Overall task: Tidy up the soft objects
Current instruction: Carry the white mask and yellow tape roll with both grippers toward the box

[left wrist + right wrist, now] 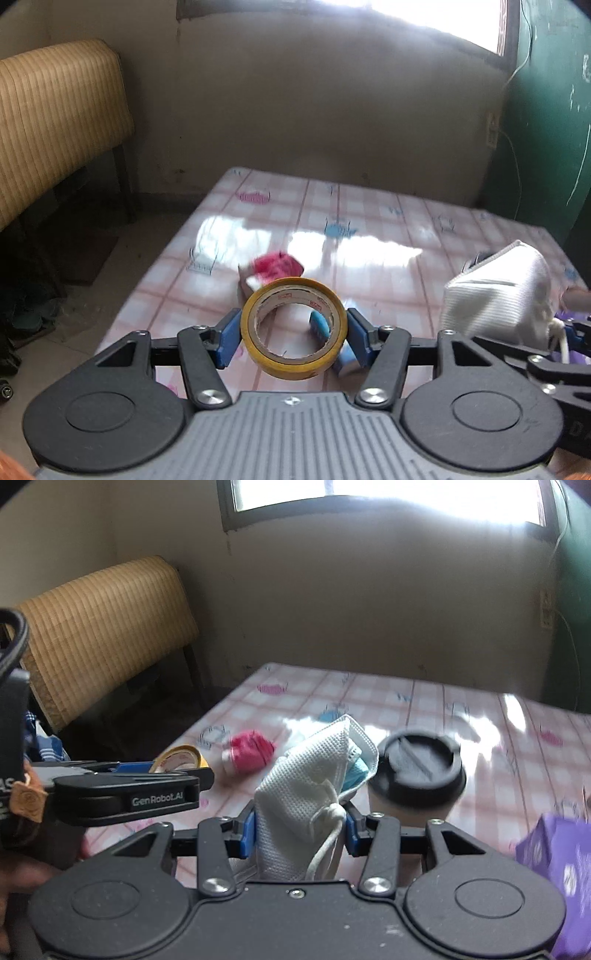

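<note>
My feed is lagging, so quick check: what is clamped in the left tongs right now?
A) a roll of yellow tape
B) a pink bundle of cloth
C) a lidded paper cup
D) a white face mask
A: in the left wrist view the blue pads of the left tongs press on both sides of the roll of yellow tape, lifted off the table.

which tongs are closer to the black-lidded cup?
Right. The right tongs, clamped on the white mask, sit just beside the cup, which stands a little ahead on their right. The left tongs hold the tape roll, farther off on the mask's far side.
</note>
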Action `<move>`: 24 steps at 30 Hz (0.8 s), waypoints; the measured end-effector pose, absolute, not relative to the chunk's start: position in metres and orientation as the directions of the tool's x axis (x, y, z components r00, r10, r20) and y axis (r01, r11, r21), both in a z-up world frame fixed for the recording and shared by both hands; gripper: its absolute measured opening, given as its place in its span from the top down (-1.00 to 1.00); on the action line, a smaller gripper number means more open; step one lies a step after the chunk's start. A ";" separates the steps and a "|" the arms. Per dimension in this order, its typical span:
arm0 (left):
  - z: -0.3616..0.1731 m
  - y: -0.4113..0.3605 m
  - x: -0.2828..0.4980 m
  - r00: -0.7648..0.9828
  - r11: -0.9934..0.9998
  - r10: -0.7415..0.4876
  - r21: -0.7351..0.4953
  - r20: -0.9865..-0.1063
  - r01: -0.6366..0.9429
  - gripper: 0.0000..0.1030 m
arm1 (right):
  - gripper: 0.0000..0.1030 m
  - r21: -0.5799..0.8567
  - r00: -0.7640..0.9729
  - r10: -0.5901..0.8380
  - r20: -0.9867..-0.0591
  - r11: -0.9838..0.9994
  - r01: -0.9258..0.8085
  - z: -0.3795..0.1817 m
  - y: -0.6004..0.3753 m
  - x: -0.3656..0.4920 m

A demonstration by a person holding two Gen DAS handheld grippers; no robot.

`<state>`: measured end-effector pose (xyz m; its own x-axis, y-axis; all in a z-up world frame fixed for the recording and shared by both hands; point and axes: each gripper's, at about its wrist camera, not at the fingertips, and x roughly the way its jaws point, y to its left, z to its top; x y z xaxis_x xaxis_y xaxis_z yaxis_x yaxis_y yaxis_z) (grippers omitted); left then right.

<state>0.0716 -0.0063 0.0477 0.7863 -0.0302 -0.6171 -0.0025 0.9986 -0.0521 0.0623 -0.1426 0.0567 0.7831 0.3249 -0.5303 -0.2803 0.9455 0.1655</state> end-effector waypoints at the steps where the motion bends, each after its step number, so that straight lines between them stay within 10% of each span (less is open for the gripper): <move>1: 0.051 -0.008 0.074 0.788 0.998 -0.033 -0.056 -0.615 -0.003 -0.18 | -0.05 0.160 0.786 0.323 -0.527 0.946 -0.281 0.061 -0.143 0.065; 24: 0.074 -0.038 0.102 0.782 0.998 -0.057 -0.051 -0.621 0.032 -0.18 | -0.05 0.158 0.824 0.270 -0.499 0.963 -0.220 0.096 -0.179 0.087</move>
<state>0.1023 -0.0379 0.0738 0.7819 -0.0566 -0.6208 0.0317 0.9982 -0.0510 0.0872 -0.1789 0.0961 0.8236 0.2700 -0.4988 -0.2198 0.9626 0.1582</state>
